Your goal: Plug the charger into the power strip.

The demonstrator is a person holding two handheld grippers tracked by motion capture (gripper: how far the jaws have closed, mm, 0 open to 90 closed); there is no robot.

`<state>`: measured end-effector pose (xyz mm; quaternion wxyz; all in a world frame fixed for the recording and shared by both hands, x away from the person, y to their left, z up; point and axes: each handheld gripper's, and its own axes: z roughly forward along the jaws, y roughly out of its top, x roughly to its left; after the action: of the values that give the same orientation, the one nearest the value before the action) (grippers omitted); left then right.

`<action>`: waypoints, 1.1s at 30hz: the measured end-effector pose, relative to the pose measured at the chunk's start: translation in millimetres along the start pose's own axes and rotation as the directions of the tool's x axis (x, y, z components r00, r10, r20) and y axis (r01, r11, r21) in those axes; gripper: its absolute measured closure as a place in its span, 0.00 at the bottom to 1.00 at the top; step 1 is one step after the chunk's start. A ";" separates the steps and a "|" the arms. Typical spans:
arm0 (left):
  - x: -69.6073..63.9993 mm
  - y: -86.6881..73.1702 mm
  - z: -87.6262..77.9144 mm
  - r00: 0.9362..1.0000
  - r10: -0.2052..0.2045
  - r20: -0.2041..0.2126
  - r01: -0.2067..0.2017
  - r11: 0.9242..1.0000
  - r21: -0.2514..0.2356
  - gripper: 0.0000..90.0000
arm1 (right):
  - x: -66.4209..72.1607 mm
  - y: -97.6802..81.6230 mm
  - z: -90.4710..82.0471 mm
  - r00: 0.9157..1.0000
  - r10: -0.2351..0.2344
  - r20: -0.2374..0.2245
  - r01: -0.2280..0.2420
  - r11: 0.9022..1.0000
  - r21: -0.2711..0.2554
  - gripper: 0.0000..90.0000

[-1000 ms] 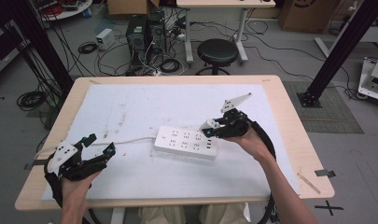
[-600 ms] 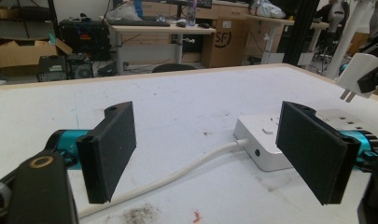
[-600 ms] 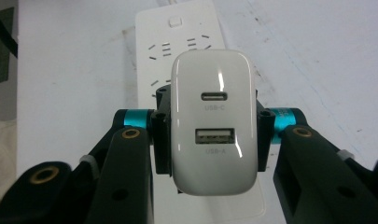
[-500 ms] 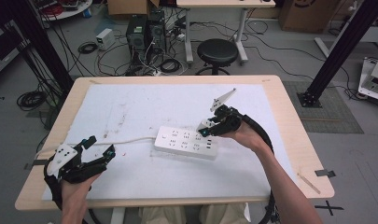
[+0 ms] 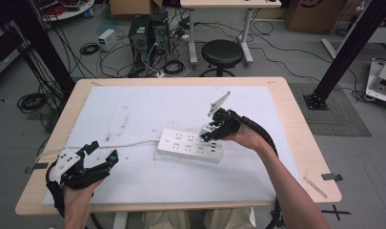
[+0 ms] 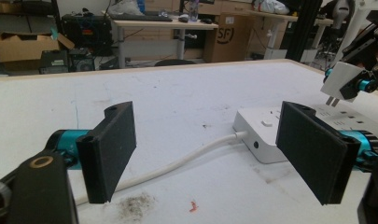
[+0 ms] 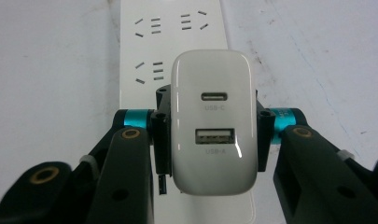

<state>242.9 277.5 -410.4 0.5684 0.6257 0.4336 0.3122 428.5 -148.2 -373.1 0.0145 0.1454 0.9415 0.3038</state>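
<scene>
A white power strip (image 5: 190, 144) lies mid-table on the white mat, its white cord (image 5: 128, 143) running left. My right gripper (image 5: 208, 133) is shut on a white USB charger (image 7: 212, 121), holding it just above the strip's (image 7: 170, 42) right end; the charger (image 6: 341, 80) has its two prongs pointing down toward the sockets, clear of them. The charger's USB-C and USB-A ports face the right gripper view's camera. My left gripper (image 5: 104, 153) rests at the table's front left, jaws wide open with nothing between them, the strip (image 6: 270, 135) and cord (image 6: 177, 163) ahead of it.
The white mat (image 5: 133, 109) covers most of the wooden table (image 5: 295, 119). Dark smudges and a small red speck (image 6: 192, 205) mark the mat near the left gripper. A black stool (image 5: 221, 53), computers and cables stand on the floor behind the table.
My right gripper has carried the charger left and slightly down, from beyond the strip's right end to over its sockets. The left gripper has stayed put.
</scene>
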 end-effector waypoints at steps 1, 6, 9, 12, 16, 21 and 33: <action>0.0 -0.5 0.2 1.000 -0.001 -0.001 0.001 1.000 0.001 0.22 | -0.5 0.1 1.3 1.000 -0.003 -0.004 0.003 1.000 0.005 0.70; -0.1 -2.1 0.5 1.000 -0.004 -0.004 0.004 1.000 0.007 0.22 | 2.4 2.9 5.8 1.000 -0.025 0.016 0.024 0.998 0.050 0.70; -0.1 -3.8 0.6 1.000 -0.008 -0.003 0.008 1.000 0.009 0.22 | 2.5 6.5 6.8 0.999 -0.037 0.014 0.037 0.998 0.047 0.70; 0.0 -4.8 0.0 1.000 -0.012 -0.006 0.012 1.000 0.012 0.22 | 2.7 9.2 8.7 0.999 -0.050 0.016 0.049 0.997 0.064 0.70; 1.0 -6.1 -2.2 1.000 -0.015 -0.009 0.015 1.000 0.011 0.22 | 2.9 11.2 13.2 0.998 -0.066 0.011 0.065 0.994 0.088 0.70; 2.4 -6.8 -4.6 1.000 -0.020 -0.014 0.020 1.000 0.008 0.22 | 2.0 12.5 14.1 0.998 -0.067 -0.001 0.067 0.993 0.093 0.70; -0.7 -6.2 -3.8 1.000 -0.018 -0.007 0.018 1.000 0.007 0.22 | 8.0 15.0 19.1 0.995 -0.096 0.017 0.093 0.988 0.122 0.70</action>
<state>238.0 278.4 -415.7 0.5676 0.6227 0.4423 0.3074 427.1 -123.5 -379.6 0.0308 0.1045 0.9638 0.2434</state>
